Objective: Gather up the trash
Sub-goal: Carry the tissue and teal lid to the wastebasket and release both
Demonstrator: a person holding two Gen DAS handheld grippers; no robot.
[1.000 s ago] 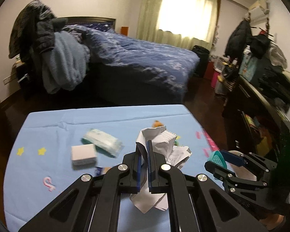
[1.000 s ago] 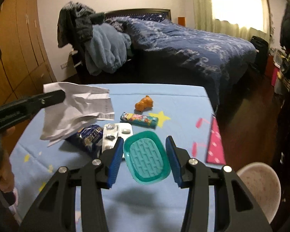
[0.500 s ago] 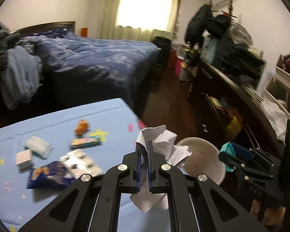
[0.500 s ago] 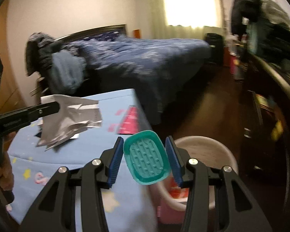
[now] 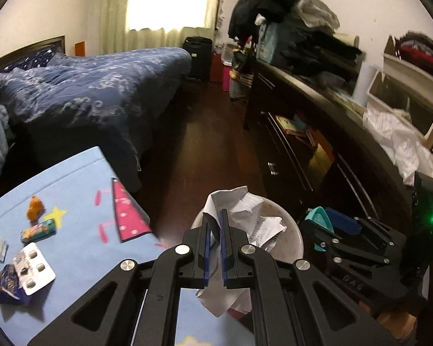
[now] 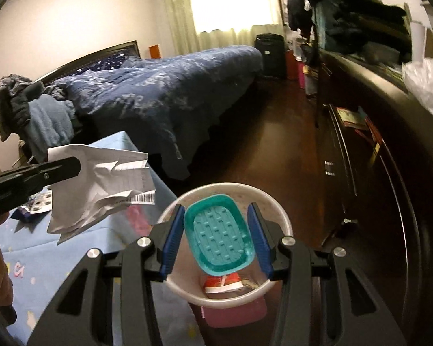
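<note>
Left wrist view: left gripper (image 5: pixel 215 248) at bottom middle, clamped tight on crumpled paper (image 5: pixel 245 216). Paper up in the air, over the near rim of the round white bin (image 5: pixel 294 230), just past the edge of the blue table (image 5: pixel 80 230) at lower left. More trash on that table: pill pack (image 5: pixel 33 268), blue snack bag (image 5: pixel 4 285), small candy pack (image 5: pixel 38 230), orange bit (image 5: pixel 35 207). Right gripper (image 5: pixel 329 222) at lower right, holding something teal.

Possible trouble here: paper big and floppy, not fully over the hole. Letting go too soon, and a slide down the outside of the bin onto the dark floor.

Right wrist view: right gripper (image 6: pixel 216 242) at bottom middle, squeezing a teal soap dish (image 6: pixel 218 239) by its two sides, right above the bin (image 6: pixel 283 219). Red wrapper (image 6: pixel 222 284) already down inside. Left gripper (image 6: pixel 63 167) at middle left, with the paper (image 6: pixel 101 184) over the table corner, beside the bin.

Possible trouble here: dish hard and smooth, so a bounce off the rim or a tipped bin. Both tools close together, so a bump between them, or paper landing on the dish and hanging over the edge.
</note>
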